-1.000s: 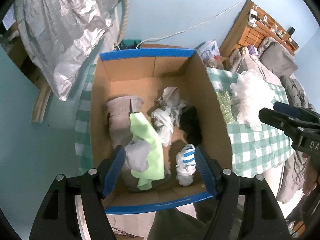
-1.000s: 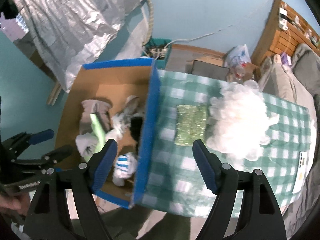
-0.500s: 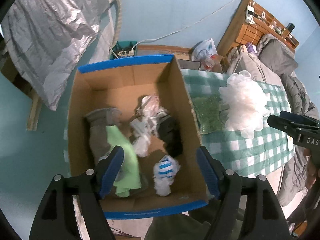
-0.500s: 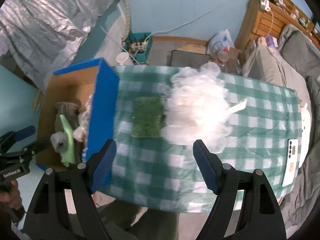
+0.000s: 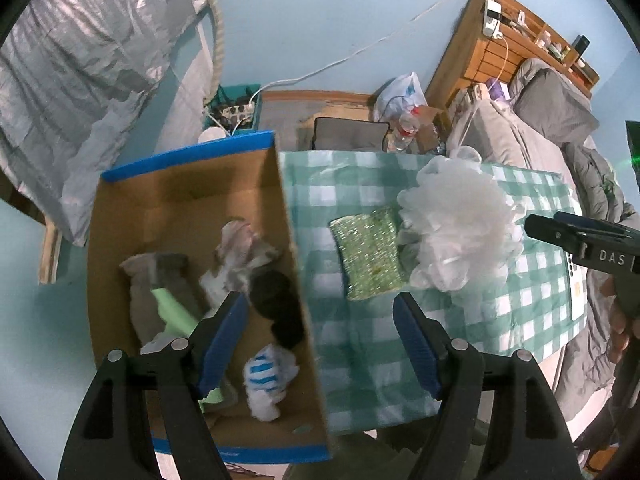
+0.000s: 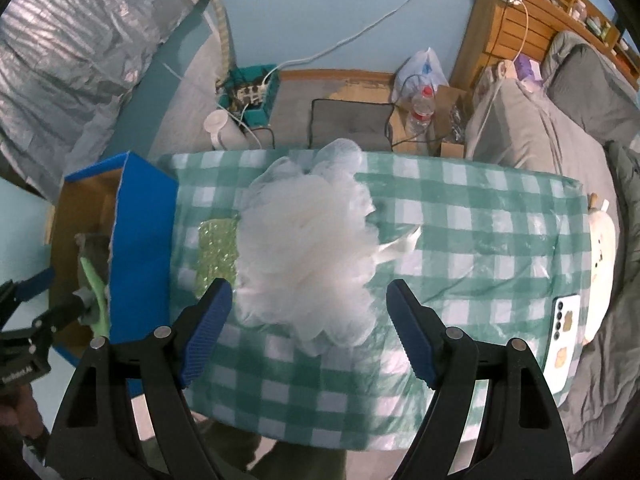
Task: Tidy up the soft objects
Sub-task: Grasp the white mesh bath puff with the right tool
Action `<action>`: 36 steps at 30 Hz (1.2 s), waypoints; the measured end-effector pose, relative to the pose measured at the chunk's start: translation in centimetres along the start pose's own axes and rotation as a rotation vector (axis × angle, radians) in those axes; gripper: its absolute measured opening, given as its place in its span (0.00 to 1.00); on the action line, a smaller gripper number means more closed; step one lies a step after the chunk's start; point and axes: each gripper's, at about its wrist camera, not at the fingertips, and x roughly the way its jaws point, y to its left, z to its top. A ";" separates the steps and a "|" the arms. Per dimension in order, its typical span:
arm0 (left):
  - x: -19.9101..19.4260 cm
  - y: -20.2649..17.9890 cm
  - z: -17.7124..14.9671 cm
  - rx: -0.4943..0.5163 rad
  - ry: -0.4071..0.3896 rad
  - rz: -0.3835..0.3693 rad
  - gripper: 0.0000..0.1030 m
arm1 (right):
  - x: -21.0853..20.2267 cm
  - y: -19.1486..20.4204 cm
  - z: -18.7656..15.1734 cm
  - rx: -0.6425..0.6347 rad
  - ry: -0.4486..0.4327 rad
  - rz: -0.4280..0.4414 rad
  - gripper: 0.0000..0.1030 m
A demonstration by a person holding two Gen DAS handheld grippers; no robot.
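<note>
While both tongs, the left tongs (image 5: 320, 340) and the right tongs (image 6: 308, 332), stand wide open and hold nothing, one white mesh puff (image 6: 308, 248) and one green sponge (image 5: 368, 256) lie on the desk (image 6: 480, 240) beside one cardboard box (image 5: 120, 280) of several cloths.

Two handheld grippers, each a black plastic frame. The left gripper (image 5: 320, 340) and the right gripper (image 6: 308, 328) both end in two angled black arms tipped with ribbed blue pads, a round silver screw on each arm. White lettering marks the side of each. The person wears olive-green clothing.
</note>
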 end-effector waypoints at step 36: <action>12.2 -3.9 4.0 -0.042 0.220 0.039 0.78 | 11.3 0.0 3.9 -0.071 0.236 0.088 0.81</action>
